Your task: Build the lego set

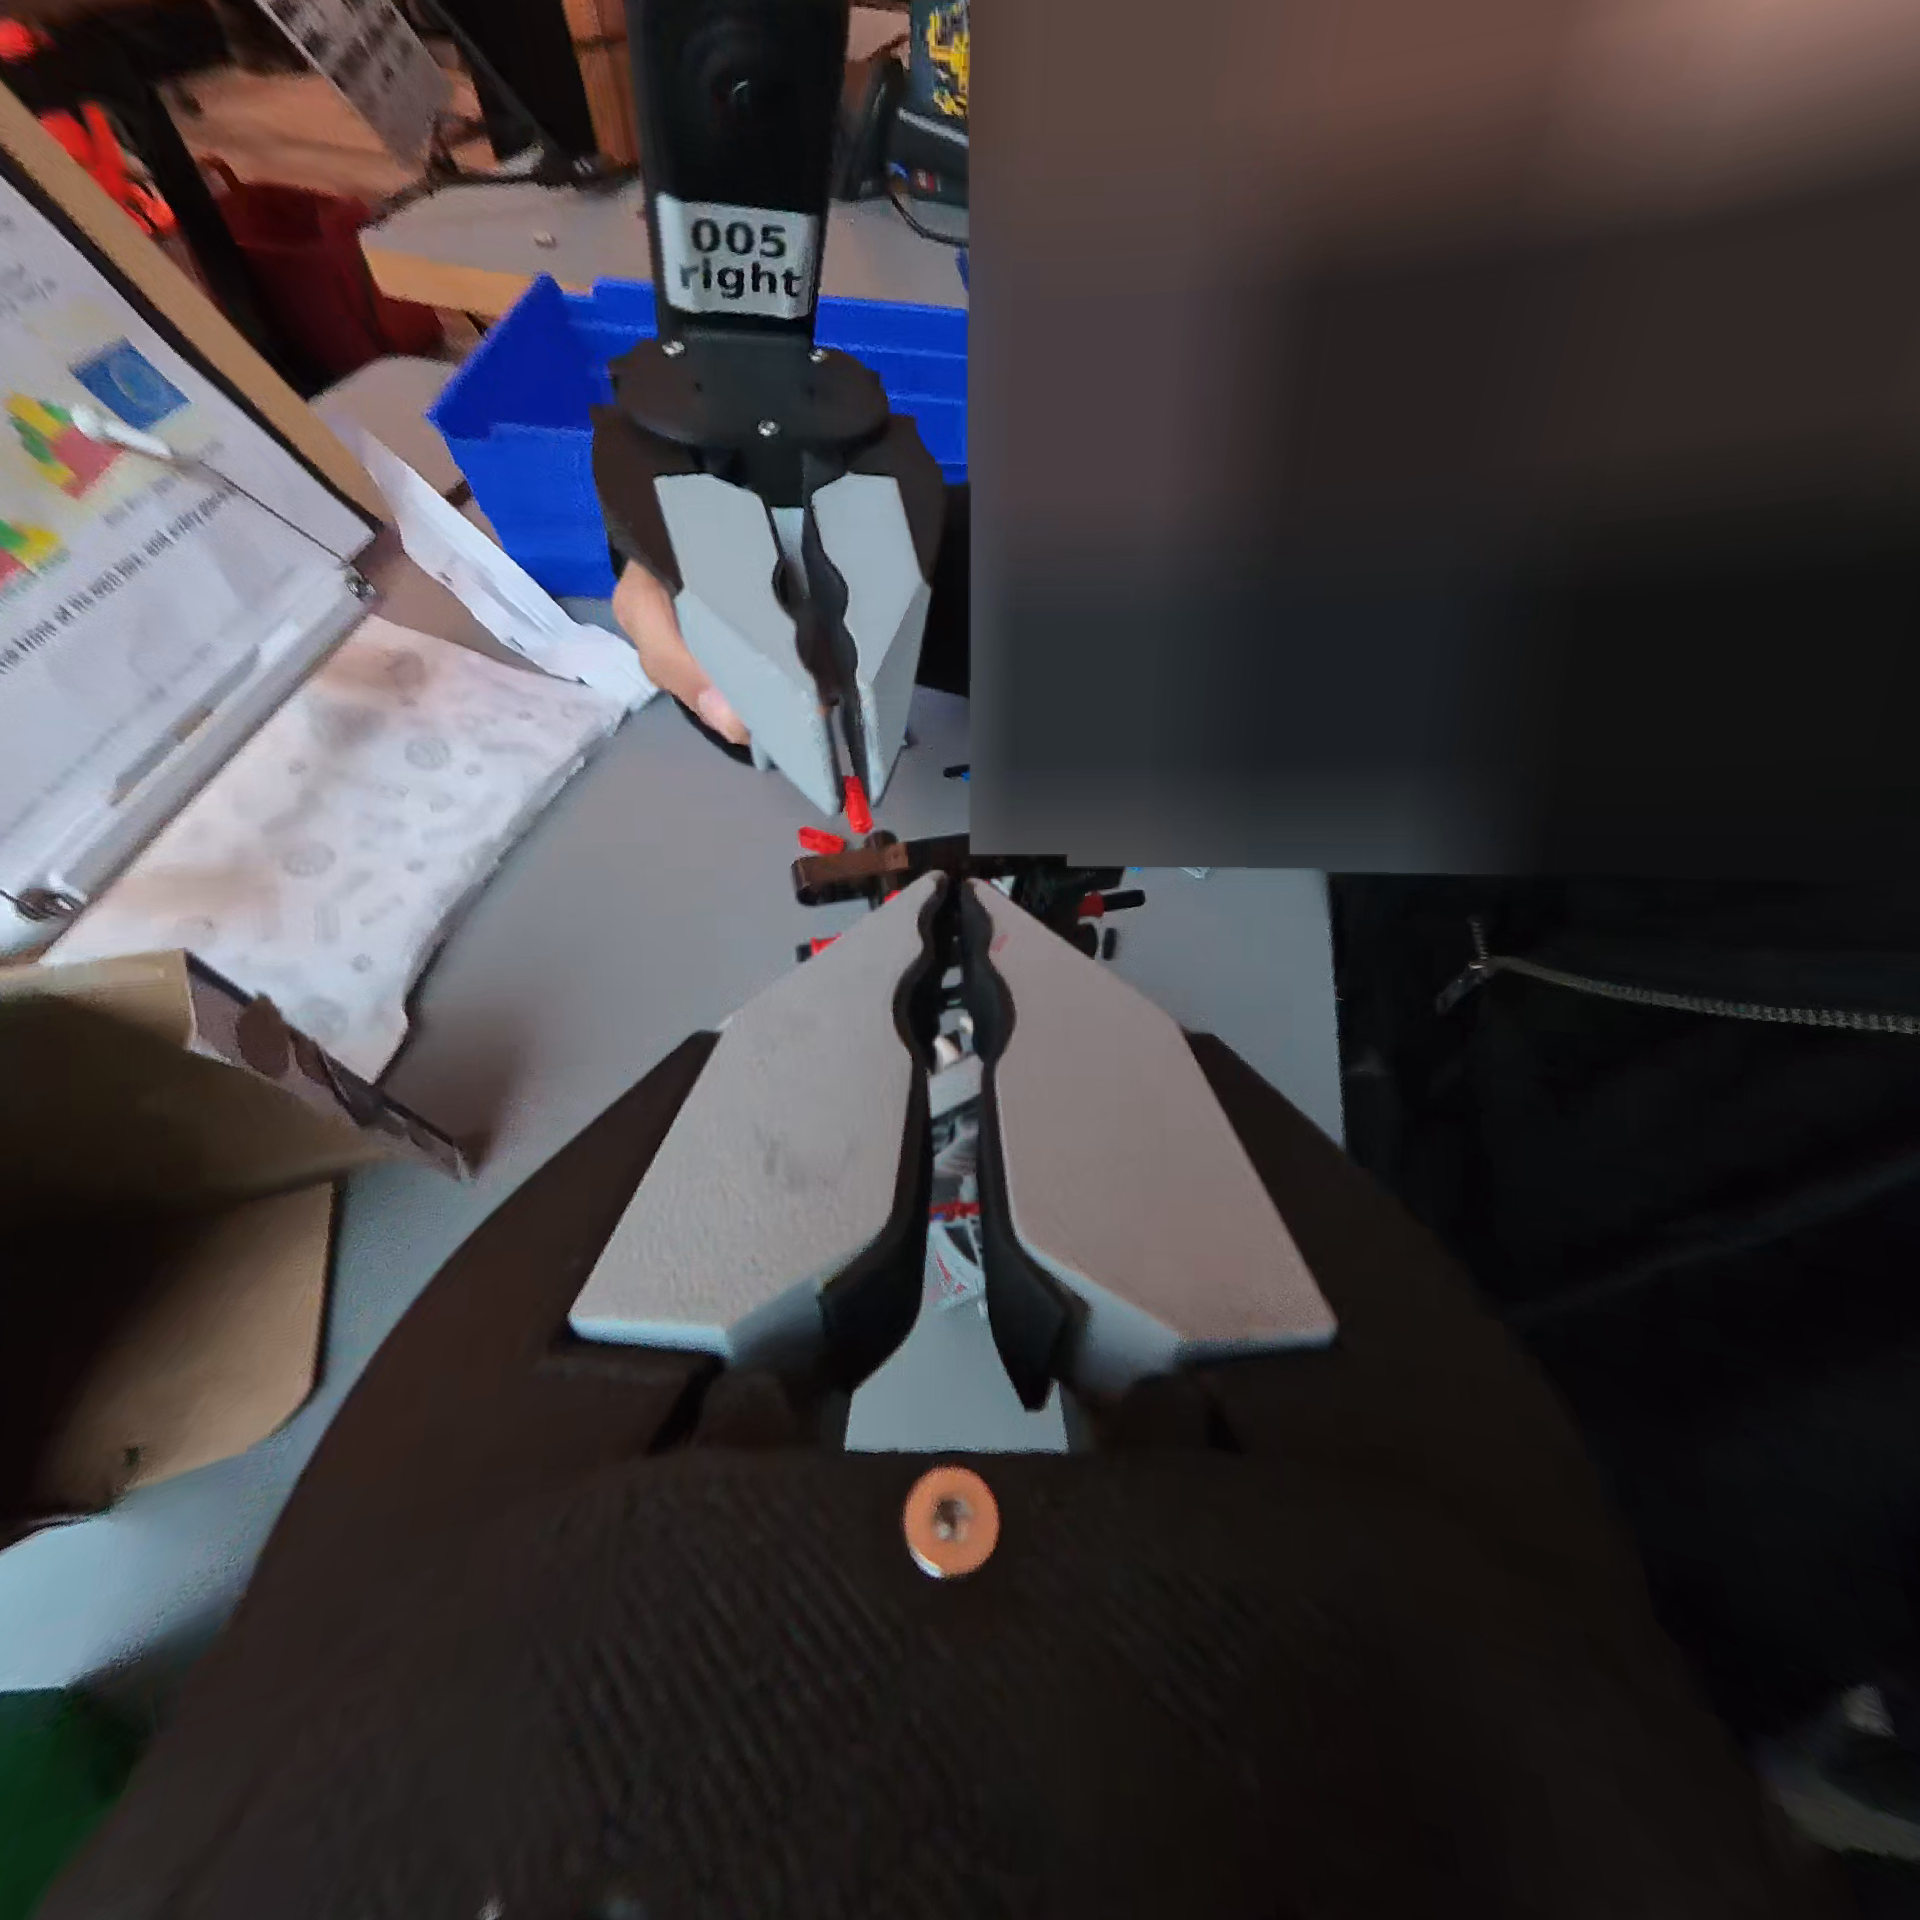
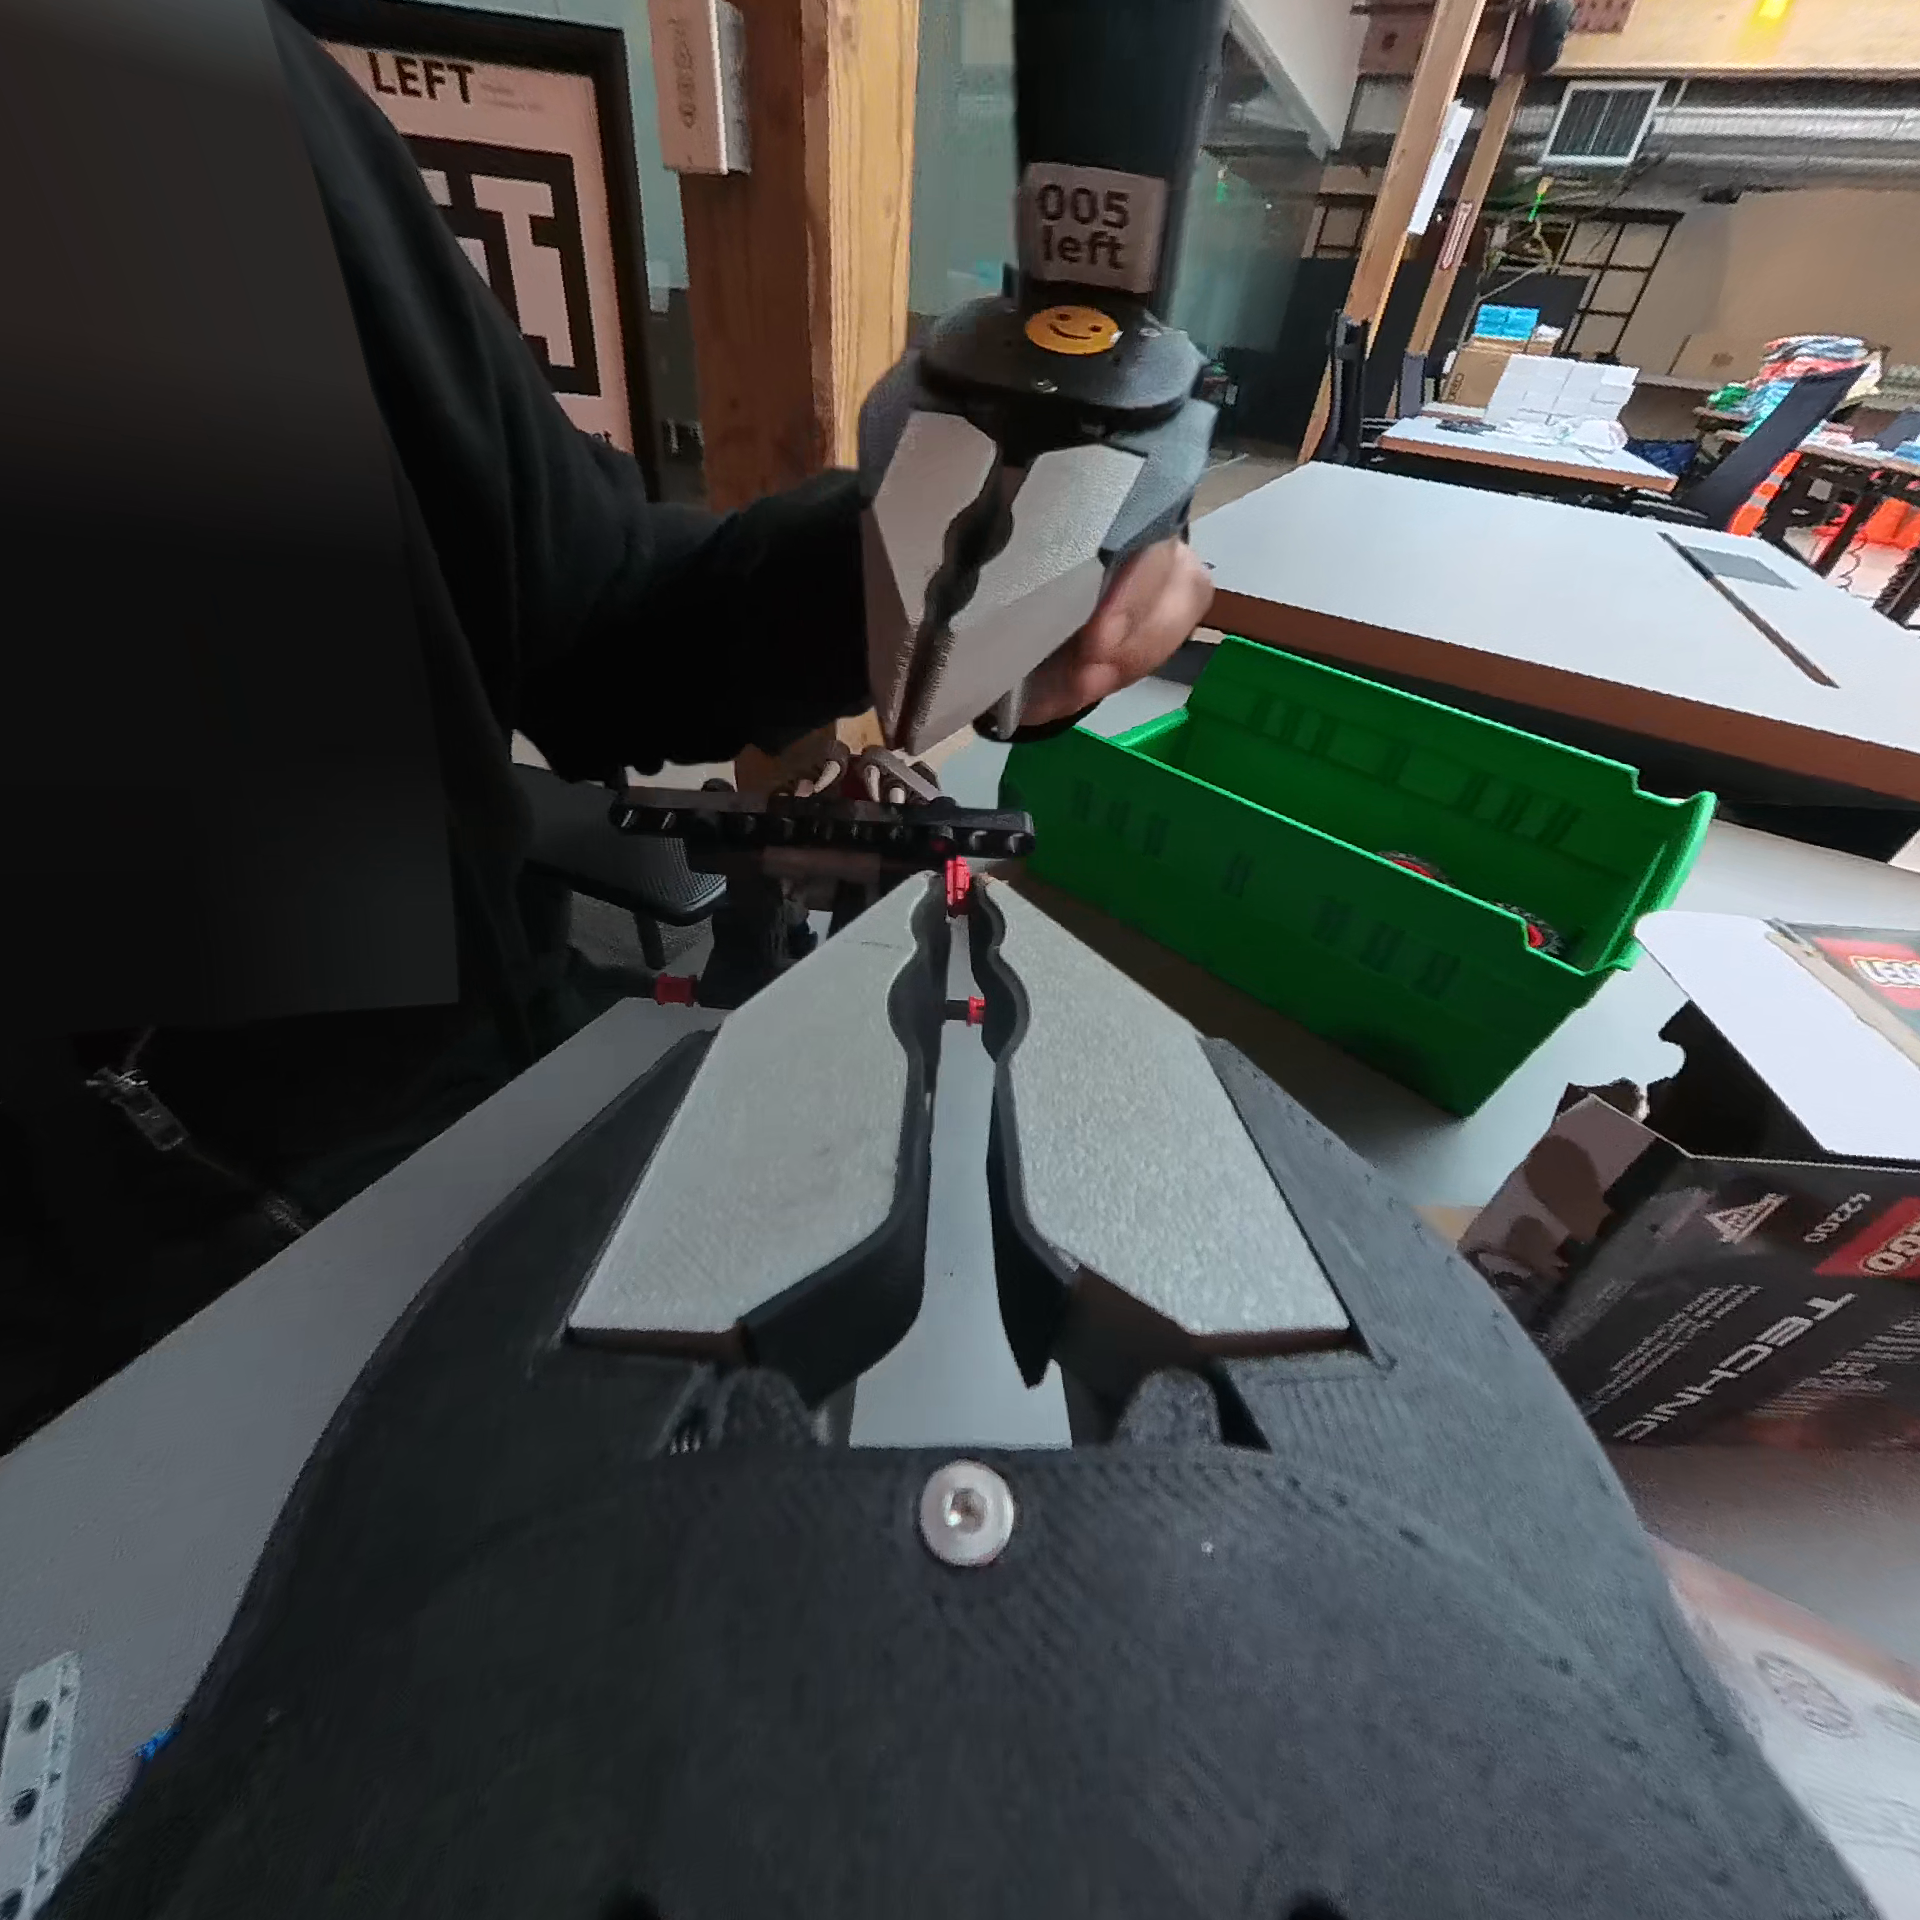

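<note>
my right gripper (image 2: 957, 883) pinches a small red pin (image 2: 956, 879) just under the black beam (image 2: 821, 826); my left gripper (image 1: 954, 883) is clamped on that beam assembly, above the grey table (image 1: 644, 831).

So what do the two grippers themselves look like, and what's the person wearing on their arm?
Both grippers are alike: two pointed grey fingers with wavy black inner pads on a ribbed black body with a silver screw. Each black handle carries a grey tag. The left gripper also has a yellow smiley sticker; the right gripper shows none. The arm wears a black sleeve.
</note>
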